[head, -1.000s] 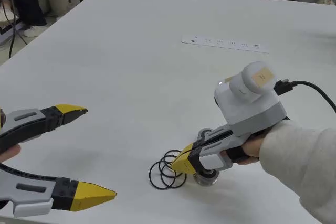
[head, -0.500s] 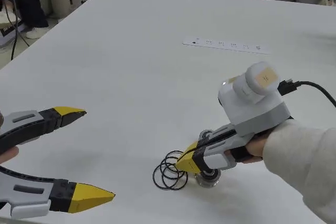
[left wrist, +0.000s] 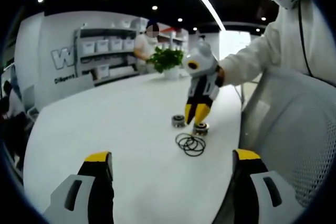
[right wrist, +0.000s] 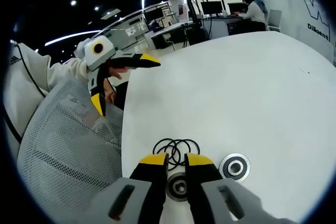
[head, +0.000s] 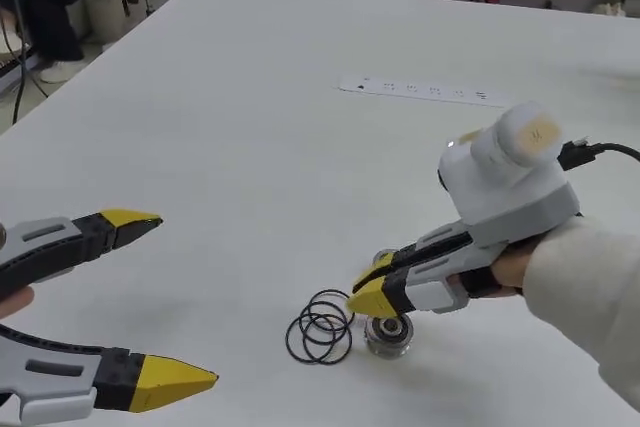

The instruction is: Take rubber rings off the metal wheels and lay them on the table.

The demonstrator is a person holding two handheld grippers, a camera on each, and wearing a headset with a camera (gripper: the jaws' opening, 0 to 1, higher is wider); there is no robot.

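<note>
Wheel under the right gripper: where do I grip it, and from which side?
Take the wheel by its outer rim, probably from straight above, one jaw either side. It lies flat on the table, so only the round edge offers opposing faces. The right gripper hangs over it.

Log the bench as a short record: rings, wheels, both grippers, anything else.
rings: black, overlapping pile lying on the table
near wheel: right of the pile, just below the right gripper
far wheel: beside the near wheel
right gripper: over the near wheel, jaws a narrow gap apart, nothing visibly held
left gripper: wide open, empty, away from the wheels
other: power strip farther back
</note>
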